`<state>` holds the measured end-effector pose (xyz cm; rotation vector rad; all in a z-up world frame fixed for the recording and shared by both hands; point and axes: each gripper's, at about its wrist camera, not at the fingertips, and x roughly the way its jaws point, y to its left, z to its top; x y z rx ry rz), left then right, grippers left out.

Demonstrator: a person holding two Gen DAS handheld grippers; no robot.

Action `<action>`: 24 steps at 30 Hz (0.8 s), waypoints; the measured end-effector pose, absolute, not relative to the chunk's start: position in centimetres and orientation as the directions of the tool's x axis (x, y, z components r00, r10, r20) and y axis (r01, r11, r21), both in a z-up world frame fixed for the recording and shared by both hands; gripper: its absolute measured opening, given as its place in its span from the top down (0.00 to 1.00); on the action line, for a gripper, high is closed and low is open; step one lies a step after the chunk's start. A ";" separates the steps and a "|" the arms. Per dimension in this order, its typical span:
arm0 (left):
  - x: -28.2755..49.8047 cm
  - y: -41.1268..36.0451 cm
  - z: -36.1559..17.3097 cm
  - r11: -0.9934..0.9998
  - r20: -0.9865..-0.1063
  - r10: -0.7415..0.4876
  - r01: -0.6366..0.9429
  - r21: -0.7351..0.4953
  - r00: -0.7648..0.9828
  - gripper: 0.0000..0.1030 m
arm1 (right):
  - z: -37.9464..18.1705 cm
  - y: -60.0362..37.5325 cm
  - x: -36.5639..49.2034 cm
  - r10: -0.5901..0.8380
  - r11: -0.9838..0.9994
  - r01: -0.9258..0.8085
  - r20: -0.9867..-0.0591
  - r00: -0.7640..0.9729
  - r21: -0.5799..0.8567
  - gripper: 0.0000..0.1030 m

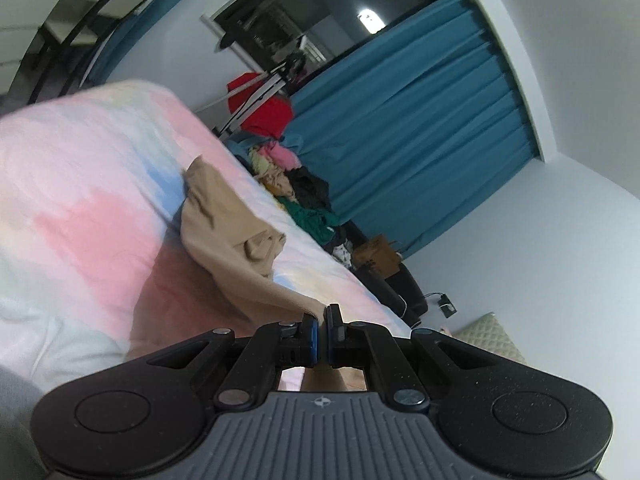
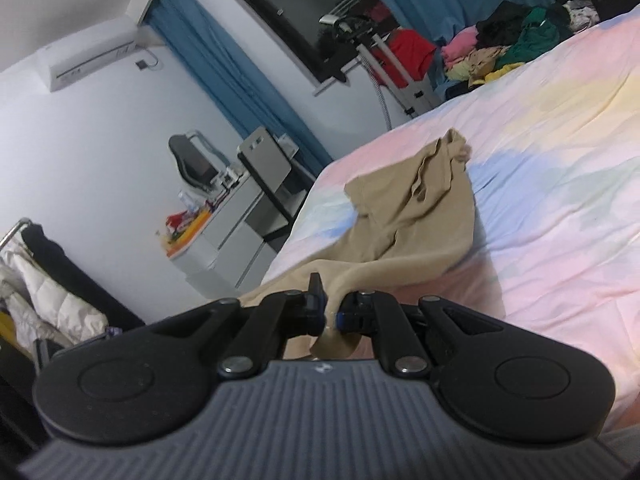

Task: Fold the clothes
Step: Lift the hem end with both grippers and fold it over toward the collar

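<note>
Tan garment [image 1: 224, 216] is being pinched by both closed grippers, left gripper [image 1: 322, 320] and right gripper [image 2: 330, 304]; edges should be drawn evenly taut over the bedsheet [image 2: 560, 200] before folding.

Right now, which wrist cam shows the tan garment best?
Right wrist: the tan garment shows nearly whole on the bedspread, running into the right gripper. Left wrist shows it blurrier, its near edge pinched in the left gripper.

Each gripper, left gripper [image 1: 322, 316] and right gripper [image 2: 329, 303], has matte black linkage arms, silver screws, blue-edged pads, ribbed grey housing.
</note>
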<state>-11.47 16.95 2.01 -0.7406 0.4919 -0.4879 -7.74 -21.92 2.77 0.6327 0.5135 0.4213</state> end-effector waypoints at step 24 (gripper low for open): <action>14.6 9.4 -2.5 0.923 -0.433 -0.311 0.159 -0.352 0.846 0.95 | -4.3 -20.1 14.6 0.309 0.840 -0.003 -0.473 0.825 0.542 0.91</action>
